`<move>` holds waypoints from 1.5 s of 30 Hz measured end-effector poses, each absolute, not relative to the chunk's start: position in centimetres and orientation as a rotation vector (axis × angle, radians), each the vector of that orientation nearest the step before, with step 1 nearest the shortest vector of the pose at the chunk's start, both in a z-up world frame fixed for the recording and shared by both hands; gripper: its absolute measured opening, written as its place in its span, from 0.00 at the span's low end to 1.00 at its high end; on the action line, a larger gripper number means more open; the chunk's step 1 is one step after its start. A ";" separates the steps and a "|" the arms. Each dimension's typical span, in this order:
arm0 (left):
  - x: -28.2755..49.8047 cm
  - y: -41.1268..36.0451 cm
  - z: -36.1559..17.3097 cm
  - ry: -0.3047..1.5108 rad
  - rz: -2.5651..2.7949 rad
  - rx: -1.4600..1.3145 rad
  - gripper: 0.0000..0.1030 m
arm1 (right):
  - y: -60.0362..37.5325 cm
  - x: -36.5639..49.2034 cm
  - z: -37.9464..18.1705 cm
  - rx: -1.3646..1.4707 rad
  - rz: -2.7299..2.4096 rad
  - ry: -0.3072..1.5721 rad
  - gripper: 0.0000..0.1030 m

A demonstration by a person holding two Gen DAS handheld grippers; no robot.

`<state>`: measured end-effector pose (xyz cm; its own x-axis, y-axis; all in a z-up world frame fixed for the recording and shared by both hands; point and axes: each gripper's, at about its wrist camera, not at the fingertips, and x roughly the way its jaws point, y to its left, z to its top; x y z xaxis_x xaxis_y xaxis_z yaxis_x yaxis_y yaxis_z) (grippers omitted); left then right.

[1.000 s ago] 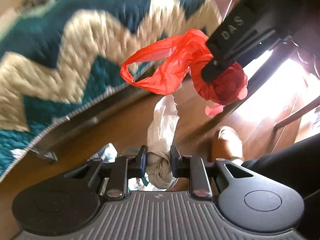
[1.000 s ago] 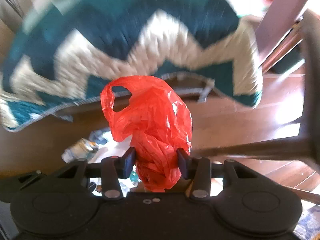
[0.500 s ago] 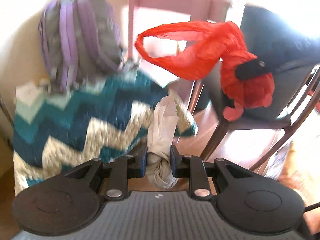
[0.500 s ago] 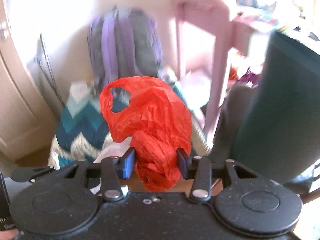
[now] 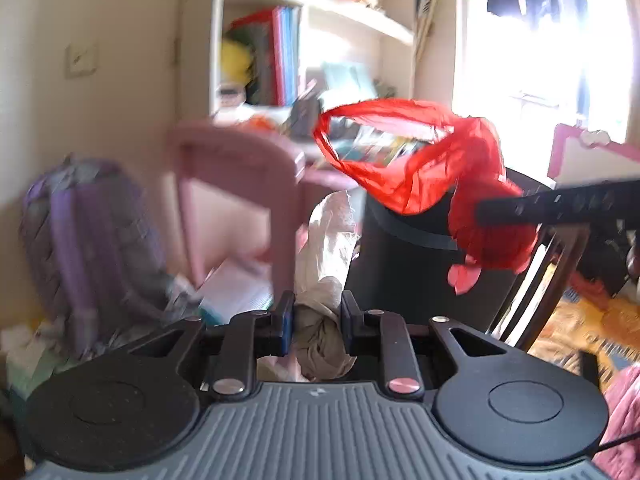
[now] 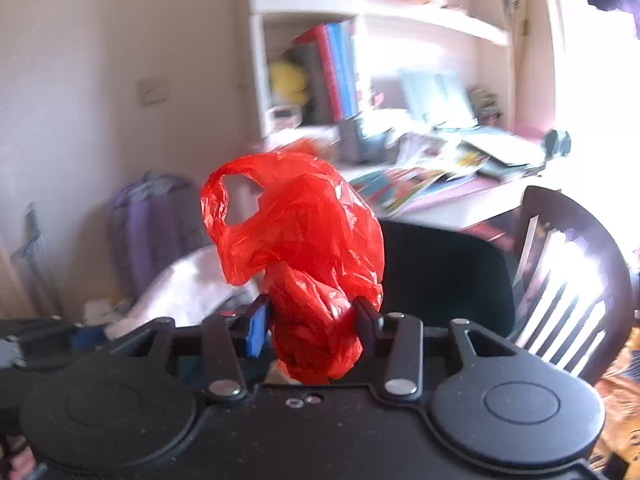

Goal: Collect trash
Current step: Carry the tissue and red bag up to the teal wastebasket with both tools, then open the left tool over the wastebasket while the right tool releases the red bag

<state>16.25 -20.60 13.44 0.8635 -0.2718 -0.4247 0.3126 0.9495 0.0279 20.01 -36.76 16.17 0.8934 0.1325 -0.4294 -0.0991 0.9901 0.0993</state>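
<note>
Two bags are in hand: the left gripper [image 5: 314, 318] is clamped on a knotted white plastic bag [image 5: 322, 312], the right gripper [image 6: 310, 322] pinches a crumpled red plastic bag [image 6: 300, 256], both held in the air before a dark chair [image 6: 444, 272] and cluttered desk [image 6: 460, 204]. The red bag's loose handle loop sticks out; I judge it could snag the chair and tug the thin plastic out of the grip.

No text, label or number can be read in either view; the book spines [image 6: 338, 72] on the shelf are blurred.
</note>
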 end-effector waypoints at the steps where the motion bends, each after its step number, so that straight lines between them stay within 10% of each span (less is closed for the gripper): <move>1: 16.8 -21.5 14.3 0.419 -0.317 0.101 0.22 | -37.9 20.1 16.5 0.075 0.097 0.441 0.42; 34: 36.0 -39.6 10.4 0.820 -0.318 0.202 0.22 | -44.1 30.0 10.4 -0.124 -0.026 0.711 0.49; 45: 35.0 -39.2 10.9 0.835 -0.345 0.184 0.40 | -44.6 28.1 10.8 -0.100 -0.024 0.698 0.52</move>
<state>34.97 -39.24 10.94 0.6197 -0.2267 -0.7513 0.3701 0.9287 0.0251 28.14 -44.64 10.76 0.7663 -0.0551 -0.6402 -0.0118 0.9949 -0.0998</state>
